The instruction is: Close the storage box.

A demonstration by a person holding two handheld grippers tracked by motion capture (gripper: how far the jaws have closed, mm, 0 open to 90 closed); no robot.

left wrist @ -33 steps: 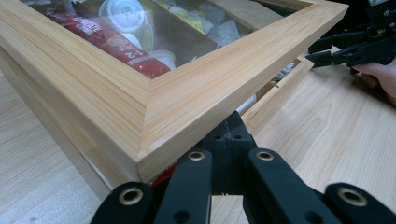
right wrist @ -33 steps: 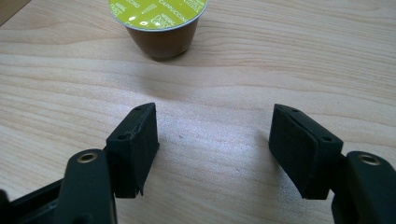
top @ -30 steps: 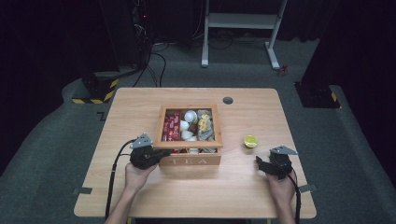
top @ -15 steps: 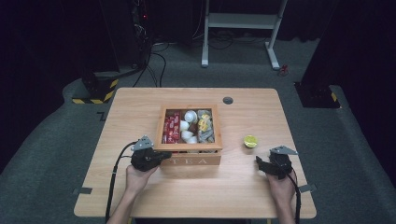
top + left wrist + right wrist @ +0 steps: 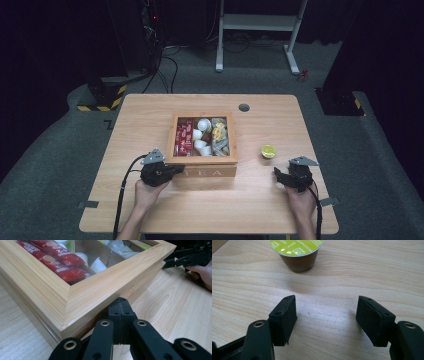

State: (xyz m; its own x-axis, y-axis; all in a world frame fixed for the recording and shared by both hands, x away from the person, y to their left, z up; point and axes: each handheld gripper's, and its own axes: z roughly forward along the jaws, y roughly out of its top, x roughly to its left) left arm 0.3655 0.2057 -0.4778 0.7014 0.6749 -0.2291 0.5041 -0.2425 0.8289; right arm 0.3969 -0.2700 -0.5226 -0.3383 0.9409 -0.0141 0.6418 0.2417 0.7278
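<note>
A wooden tea box (image 5: pixel 200 161) marked TEA stands mid-table, its framed window lid (image 5: pixel 87 290) showing red sachets (image 5: pixel 60 258) and white cups inside. My left gripper (image 5: pixel 181 170) is shut, and its joined tips (image 5: pixel 121 305) are tucked under the lid's front edge near the left corner. The lid looks slightly lifted off the box body there. A brown capsule with a yellow-green top (image 5: pixel 268 151) (image 5: pixel 297 252) stands to the right of the box. My right gripper (image 5: pixel 276 176) (image 5: pixel 327 307) rests low over the bare wood just short of the capsule, open, nothing between its fingers.
A round dark grommet (image 5: pixel 244 107) sits in the wooden table (image 5: pixel 150 210) behind the box. The right gripper and its hand (image 5: pixel 202 272) show beyond the box in the left gripper view. Dark floor and a white desk frame (image 5: pixel 260 30) lie past the far edge.
The left gripper has shifted slightly at the box's front left corner, and the lid's front edge sits a touch differently. The right gripper and the capsule have not moved.
</note>
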